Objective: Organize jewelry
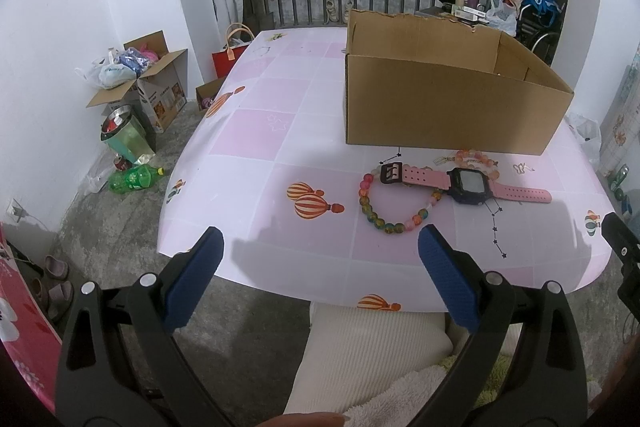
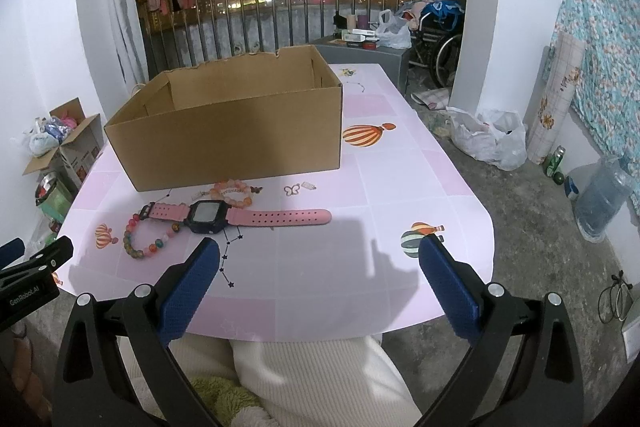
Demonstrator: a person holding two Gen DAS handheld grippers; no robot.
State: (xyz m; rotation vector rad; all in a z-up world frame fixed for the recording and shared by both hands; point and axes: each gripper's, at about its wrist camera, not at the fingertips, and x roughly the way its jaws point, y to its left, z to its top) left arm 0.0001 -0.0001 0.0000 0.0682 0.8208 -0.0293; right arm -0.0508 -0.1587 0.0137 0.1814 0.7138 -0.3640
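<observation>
A pink-strapped watch [image 1: 466,182] [image 2: 224,215] with a dark square face lies flat in front of the open cardboard box [image 1: 440,99] [image 2: 236,135]. A multicoloured bead bracelet [image 1: 384,215] [image 2: 140,239] lies partly under its buckle end. An orange-pink bead bracelet [image 1: 478,158] [image 2: 234,191] sits just behind the watch, near the box wall. A small butterfly charm [image 1: 520,168] [image 2: 293,189] lies to the right. My left gripper [image 1: 320,247] is open above the table's near edge, left of the jewelry. My right gripper [image 2: 319,259] is open, holding nothing, right of the watch face.
The table [image 1: 260,131] [image 2: 400,163] has a pink checked cloth with balloon prints. A person's white ribbed sleeve or lap [image 1: 360,347] [image 2: 304,379] is below the near edge. Boxes and bags [image 1: 136,79] stand on the floor to the left, and plastic bags [image 2: 488,139] to the right.
</observation>
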